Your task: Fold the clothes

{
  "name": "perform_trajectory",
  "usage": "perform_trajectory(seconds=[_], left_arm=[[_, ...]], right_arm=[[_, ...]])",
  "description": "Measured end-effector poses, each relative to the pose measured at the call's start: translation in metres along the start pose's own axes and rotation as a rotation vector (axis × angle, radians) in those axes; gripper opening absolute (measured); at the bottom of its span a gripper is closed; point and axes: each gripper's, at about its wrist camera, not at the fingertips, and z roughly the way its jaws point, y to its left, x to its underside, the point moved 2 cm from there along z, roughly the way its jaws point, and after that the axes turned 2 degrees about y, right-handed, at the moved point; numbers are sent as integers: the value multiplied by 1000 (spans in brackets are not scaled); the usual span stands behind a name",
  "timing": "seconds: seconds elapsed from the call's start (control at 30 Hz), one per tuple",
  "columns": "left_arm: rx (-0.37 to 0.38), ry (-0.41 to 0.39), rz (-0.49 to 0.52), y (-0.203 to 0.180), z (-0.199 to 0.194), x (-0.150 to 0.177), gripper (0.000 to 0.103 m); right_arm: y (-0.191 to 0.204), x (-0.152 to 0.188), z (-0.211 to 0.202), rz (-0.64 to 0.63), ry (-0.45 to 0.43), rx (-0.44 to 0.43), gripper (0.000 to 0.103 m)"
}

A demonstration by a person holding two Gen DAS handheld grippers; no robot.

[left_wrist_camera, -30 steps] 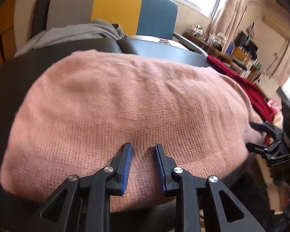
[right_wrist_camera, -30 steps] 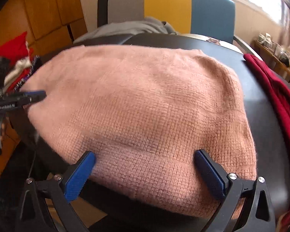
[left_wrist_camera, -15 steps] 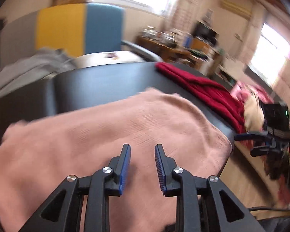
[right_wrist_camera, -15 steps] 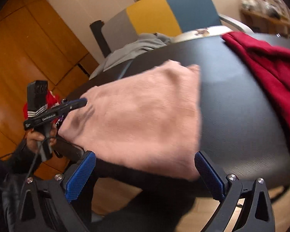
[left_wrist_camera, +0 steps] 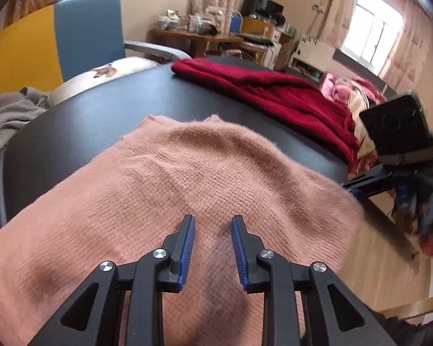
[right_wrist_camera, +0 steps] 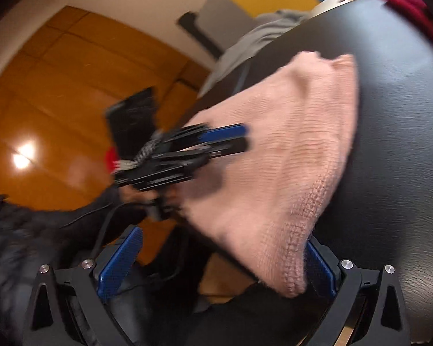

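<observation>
Pink sweater lies folded on the black table, its near edge hanging over. Left tool hovers narrowly parted above it; right tool gapes wide, empty. A careless tug could drag the knit off.

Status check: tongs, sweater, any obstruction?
Left tongs part open over pink sweater, gripping nothing. Right tongs wide open at its hem. Red sweater lies apart.

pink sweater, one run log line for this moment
pink sweater: folded on black table | left gripper: open, over it | right gripper: open, at edge
</observation>
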Motion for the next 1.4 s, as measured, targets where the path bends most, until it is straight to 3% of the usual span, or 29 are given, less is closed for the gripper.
perform_trajectory(seconds=[0.03,0.1,0.23,0.3,0.43,0.63,0.73,0.83,1.0,1.1,1.13,1.17,1.2,1.27,1.33,1.37,1.4], left_arm=[[-1,11,7,-1,4,0,26],[-3,30,17,-2,12,-1,27],[-6,37,2,0,16,-2,29],[-21,19,5,0,16,1,29],[-8,-4,-48,5,12,1,29],[-32,-75,-68,11,-17,2,29],[-45,-119,-128,28,-32,4,29],[-73,-134,-173,46,-43,10,29],[-142,-136,-194,63,-57,30,29],[-140,-143,-219,73,-61,41,29],[-128,-140,-234,76,-60,45,29],[-116,-141,-253,78,-59,48,29],[-106,-148,-277,79,-58,51,29],[-89,-163,-324,80,-56,57,29],[-91,-180,-360,79,-53,59,29],[-97,-192,-376,78,-52,61,29],[-102,-202,-386,77,-50,62,29]], right_arm=[[2,3,-1,6,32,-62,103],[-1,8,9,7,145,-94,103],[-4,26,38,0,454,-51,103],[0,25,41,-13,505,27,103],[-19,74,60,-49,822,366,103],[3,42,-21,51,325,455,103],[13,2,-48,66,59,524,103],[22,-47,-34,-2,-80,581,103],[6,-109,23,-36,-81,647,100],[-29,-133,36,78,-58,670,77],[-35,-135,38,100,-63,691,63],[-41,-137,39,123,-69,713,38],[-38,-138,37,122,-94,732,29],[-26,-138,32,85,-127,821,17],[-10,-137,29,-12,-127,1010,17],[-15,-135,33,-31,-83,1080,18],[-26,-132,35,22,-61,1052,18]])
